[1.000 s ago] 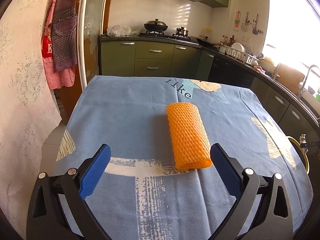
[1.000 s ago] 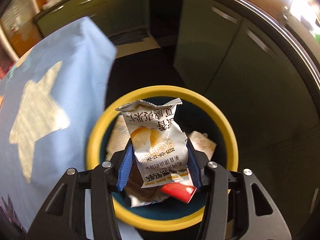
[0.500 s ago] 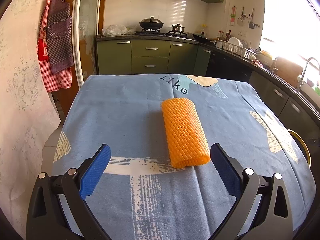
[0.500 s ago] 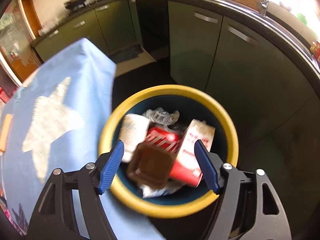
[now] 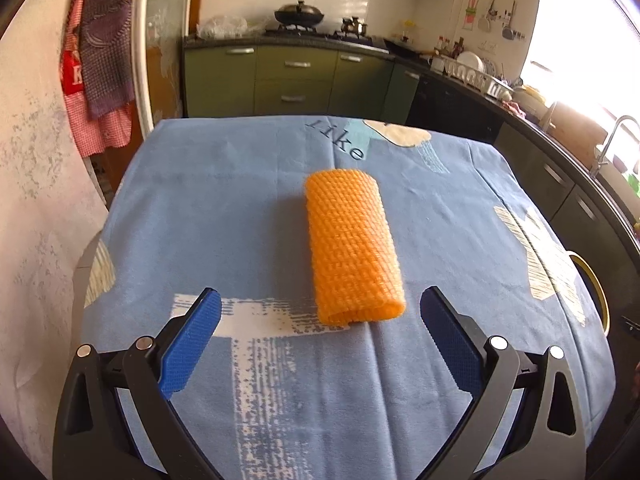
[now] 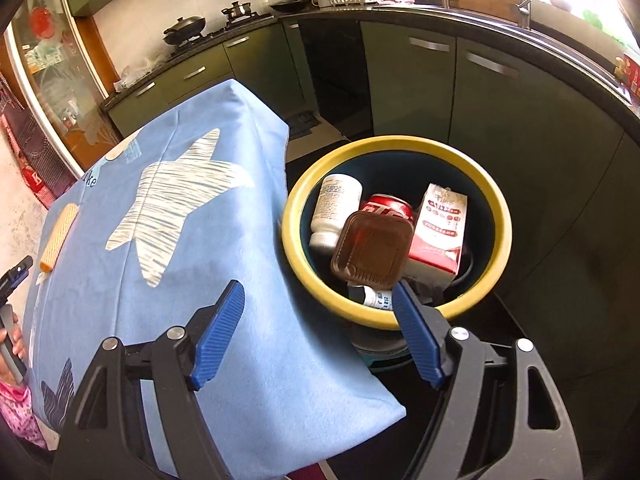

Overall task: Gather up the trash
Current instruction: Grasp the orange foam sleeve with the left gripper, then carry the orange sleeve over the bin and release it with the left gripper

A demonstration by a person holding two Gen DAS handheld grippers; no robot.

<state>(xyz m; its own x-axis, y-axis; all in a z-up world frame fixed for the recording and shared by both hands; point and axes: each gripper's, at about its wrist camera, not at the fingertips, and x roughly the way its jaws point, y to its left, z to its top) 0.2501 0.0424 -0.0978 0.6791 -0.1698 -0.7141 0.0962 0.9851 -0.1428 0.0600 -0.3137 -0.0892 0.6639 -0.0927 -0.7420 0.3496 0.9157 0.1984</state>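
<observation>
The left gripper (image 5: 320,312) is standing wide open above the blue cloth (image 5: 224,216), with nothing between its blue pads (image 5: 192,340). The orange net sleeve (image 5: 352,248) is lying flat on the cloth just ahead of the gripper, its near end sitting closer to the right-hand pad and touching neither pad. The right gripper (image 6: 318,300) is also holding nothing; its jaws are spread, hanging over the cloth's edge and the near rim of the bin (image 6: 500,216). The bin is standing on the floor just beside the table. Inside it, a white bottle (image 6: 334,208), a red can (image 6: 386,205), a carton (image 6: 440,228) and a brown tray (image 6: 374,252) are lying together, the tray resting on top. A small item under the tray is possibly a tube; the view is too obscured to confirm.
</observation>
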